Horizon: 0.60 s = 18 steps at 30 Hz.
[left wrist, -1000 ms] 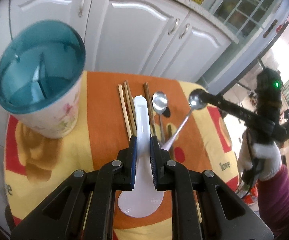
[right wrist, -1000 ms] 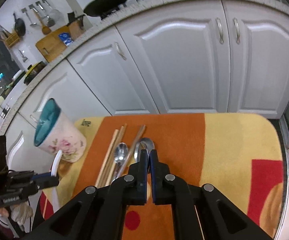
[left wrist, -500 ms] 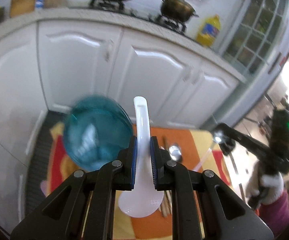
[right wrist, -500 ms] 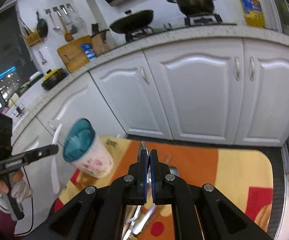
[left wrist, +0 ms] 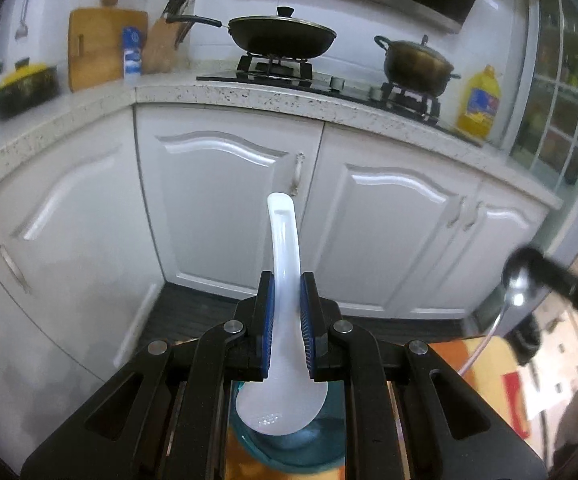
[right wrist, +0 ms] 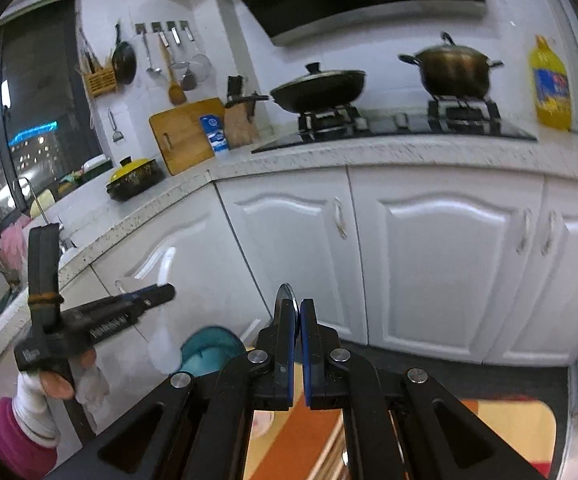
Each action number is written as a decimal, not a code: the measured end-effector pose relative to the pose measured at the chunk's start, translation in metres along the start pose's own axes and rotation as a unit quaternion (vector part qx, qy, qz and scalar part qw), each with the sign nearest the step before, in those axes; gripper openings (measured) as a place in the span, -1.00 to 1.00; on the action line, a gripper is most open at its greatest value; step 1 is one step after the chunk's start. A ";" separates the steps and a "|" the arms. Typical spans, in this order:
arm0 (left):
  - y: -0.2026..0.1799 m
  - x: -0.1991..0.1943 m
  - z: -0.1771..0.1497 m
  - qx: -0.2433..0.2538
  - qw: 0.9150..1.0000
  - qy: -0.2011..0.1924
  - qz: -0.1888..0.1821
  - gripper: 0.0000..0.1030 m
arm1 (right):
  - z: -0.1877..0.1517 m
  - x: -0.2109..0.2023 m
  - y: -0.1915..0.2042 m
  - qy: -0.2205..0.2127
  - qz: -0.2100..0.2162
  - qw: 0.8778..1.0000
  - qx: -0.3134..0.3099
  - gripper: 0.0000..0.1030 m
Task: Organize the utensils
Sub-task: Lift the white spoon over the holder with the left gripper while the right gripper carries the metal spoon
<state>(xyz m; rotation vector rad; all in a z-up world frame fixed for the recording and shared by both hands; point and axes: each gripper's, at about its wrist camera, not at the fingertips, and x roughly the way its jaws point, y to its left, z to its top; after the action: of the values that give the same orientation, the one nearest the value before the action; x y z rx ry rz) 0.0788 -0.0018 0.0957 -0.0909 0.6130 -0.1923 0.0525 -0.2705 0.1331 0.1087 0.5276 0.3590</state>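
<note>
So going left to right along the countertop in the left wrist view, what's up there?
Yellow-lidded pot → cutting board → knife block → black wok → bronze pot → oil bottle.

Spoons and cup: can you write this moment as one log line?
left tongs: shut on white spoon | right tongs: shut on metal spoon | teal cup: below, no spoon inside yet

Teal cup (left wrist: 289,446) mostly behind gripper arms

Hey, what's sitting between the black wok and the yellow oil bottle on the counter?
The brass-coloured lidded pot stands on its burner between the wok and the oil bottle; both wrist views show it.
</note>
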 end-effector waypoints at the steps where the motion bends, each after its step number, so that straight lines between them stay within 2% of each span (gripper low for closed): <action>1: 0.001 0.003 -0.001 0.000 1.000 -0.001 0.002 -0.78 | 0.002 0.005 0.006 -0.001 -0.007 1.000 -0.014 -0.95; 9: 0.007 0.023 -0.023 -0.004 1.000 -0.010 0.015 -0.78 | -0.008 0.054 0.048 0.008 -0.057 0.991 -0.117 -0.95; 13: 0.010 0.028 -0.034 -0.015 1.000 -0.003 0.006 -0.78 | -0.022 0.067 0.052 0.025 -0.052 0.989 -0.135 -0.95; 18: 0.011 0.033 -0.043 -0.022 1.000 0.008 0.005 -0.78 | -0.034 0.081 0.051 0.054 -0.029 0.990 -0.127 -0.94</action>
<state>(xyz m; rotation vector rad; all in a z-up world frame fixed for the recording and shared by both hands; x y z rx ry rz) 0.0822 0.0012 0.0403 -0.1295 0.6339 -0.1693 0.0844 -0.1937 0.0757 -0.1727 0.5868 0.3747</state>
